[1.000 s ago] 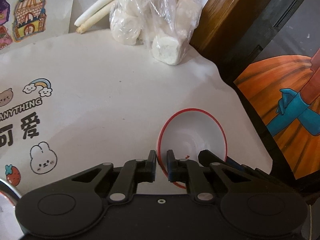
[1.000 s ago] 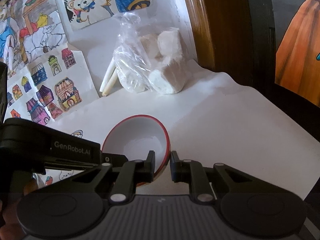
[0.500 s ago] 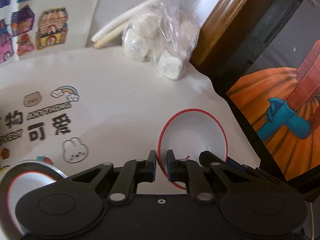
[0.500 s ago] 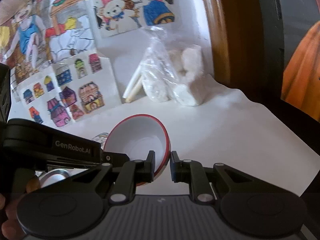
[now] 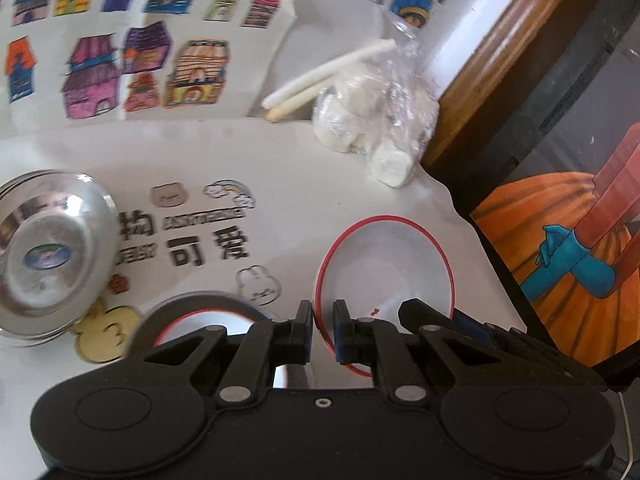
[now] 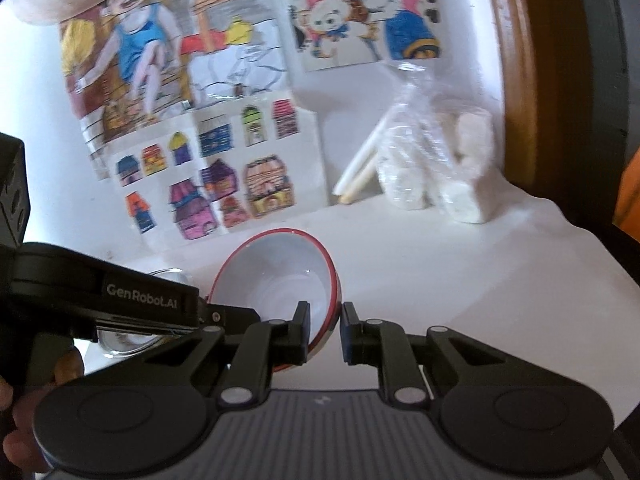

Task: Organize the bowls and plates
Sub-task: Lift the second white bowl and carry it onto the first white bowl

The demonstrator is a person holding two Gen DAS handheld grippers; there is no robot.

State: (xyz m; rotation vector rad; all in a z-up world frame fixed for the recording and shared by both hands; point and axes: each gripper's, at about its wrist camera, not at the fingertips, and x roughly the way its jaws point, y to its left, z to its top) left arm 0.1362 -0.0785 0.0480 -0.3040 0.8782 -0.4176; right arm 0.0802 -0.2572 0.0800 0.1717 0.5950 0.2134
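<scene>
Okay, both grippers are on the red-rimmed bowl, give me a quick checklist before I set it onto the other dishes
1. Left gripper shut on the red-rimmed bowl rim: ok.
2. Right gripper on the opposite rim: cannot tell; a gap shows beside its right finger.
3. Bowl interior clean: not ok, small red specks near the bottom.
4. Target visible: ok, a second red-rimmed dish sits lower left, partly hidden by the left gripper.
5. Steel bowl stack apart from that dish: ok.
6. Plastic bag and sticks away from the path: ok, they lie at the far wall.
</scene>
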